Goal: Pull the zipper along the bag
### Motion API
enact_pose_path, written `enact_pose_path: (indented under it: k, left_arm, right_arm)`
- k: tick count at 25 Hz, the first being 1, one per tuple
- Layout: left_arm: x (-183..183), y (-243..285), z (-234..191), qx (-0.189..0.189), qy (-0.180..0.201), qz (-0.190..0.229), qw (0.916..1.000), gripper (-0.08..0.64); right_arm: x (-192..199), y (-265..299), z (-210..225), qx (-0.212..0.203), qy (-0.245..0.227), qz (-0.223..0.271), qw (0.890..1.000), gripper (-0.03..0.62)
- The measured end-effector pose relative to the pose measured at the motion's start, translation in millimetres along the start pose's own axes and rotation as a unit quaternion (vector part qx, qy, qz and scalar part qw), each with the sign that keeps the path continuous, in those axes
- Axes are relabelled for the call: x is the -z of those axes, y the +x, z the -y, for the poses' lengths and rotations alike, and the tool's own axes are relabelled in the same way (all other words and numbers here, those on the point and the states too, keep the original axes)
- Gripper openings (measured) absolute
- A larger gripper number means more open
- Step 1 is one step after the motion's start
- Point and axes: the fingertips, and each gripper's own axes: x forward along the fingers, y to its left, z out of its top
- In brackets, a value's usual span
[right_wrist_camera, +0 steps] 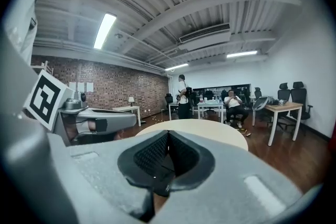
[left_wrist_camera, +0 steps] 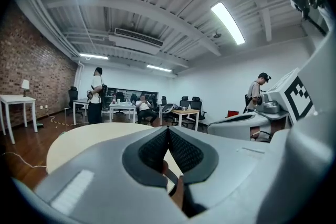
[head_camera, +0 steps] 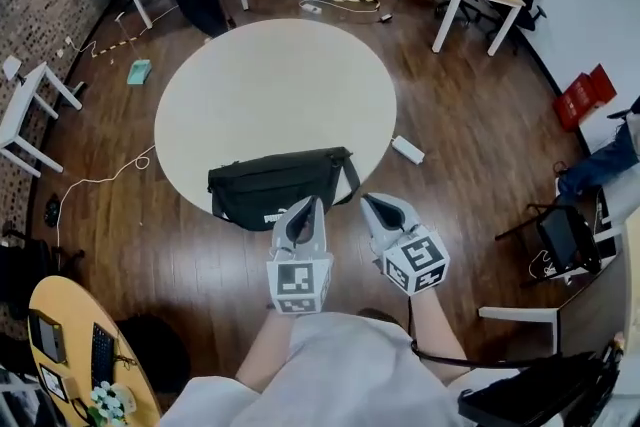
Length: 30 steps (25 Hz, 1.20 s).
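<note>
A black bag (head_camera: 280,187) with a strap lies on the near edge of the round beige table (head_camera: 270,85). My left gripper (head_camera: 311,203) hangs at the bag's near right part, a little above it, with its jaws pressed together and nothing between them. My right gripper (head_camera: 368,202) is just right of the bag's end, off the table edge, also shut and empty. In the left gripper view the pads (left_wrist_camera: 157,147) meet in front of the tabletop (left_wrist_camera: 89,136). The right gripper view shows its pads (right_wrist_camera: 181,152) closed tip to tip, with the left gripper (right_wrist_camera: 100,119) alongside.
A white box (head_camera: 408,149), a teal object (head_camera: 139,71) and cables lie on the wooden floor around the table. White desks, office chairs and people stand at the back. A red crate (head_camera: 585,95) is at the right, a yellow table (head_camera: 70,355) at the near left.
</note>
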Motion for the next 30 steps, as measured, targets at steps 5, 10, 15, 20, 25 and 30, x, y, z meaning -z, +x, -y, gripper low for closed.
enact_pose_path:
  k: [5, 10, 15, 20, 25, 30]
  left_arm:
    - [19.4, 63.3, -21.6, 0.024, -0.016, -0.038, 0.9989, 0.015]
    - [54.2, 107.7, -12.2, 0.025, -0.032, -0.087, 0.9954, 0.015]
    - [86.1, 143.0, -6.0, -0.013, -0.066, -0.144, 0.9873, 0.015]
    - [128.3, 176.4, 6.4, -0.072, -0.135, -0.208, 0.9662, 0.015]
    - [170.6, 208.0, 16.6, -0.114, -0.210, -0.249, 0.9385, 0.015]
    - [201.5, 225.0, 13.9, -0.154, -0.256, -0.269, 0.9156, 0.015]
  right_arm:
    - [26.3, 43.8, 32.4, 0.006, 0.015, -0.051, 0.999, -0.009]
    - [57.7, 77.1, 84.8, -0.015, -0.001, -0.114, 0.993, -0.009]
    - [91.2, 134.6, 139.7, -0.082, -0.058, -0.219, 0.971, -0.009]
    - [143.3, 204.4, 164.5, -0.237, -0.079, -0.338, 0.907, -0.009]
    - [208.8, 259.5, 165.0, -0.341, -0.098, -0.458, 0.815, -0.009]
    - [266.8, 271.3, 160.1, -0.402, -0.118, -0.555, 0.719, -0.009]
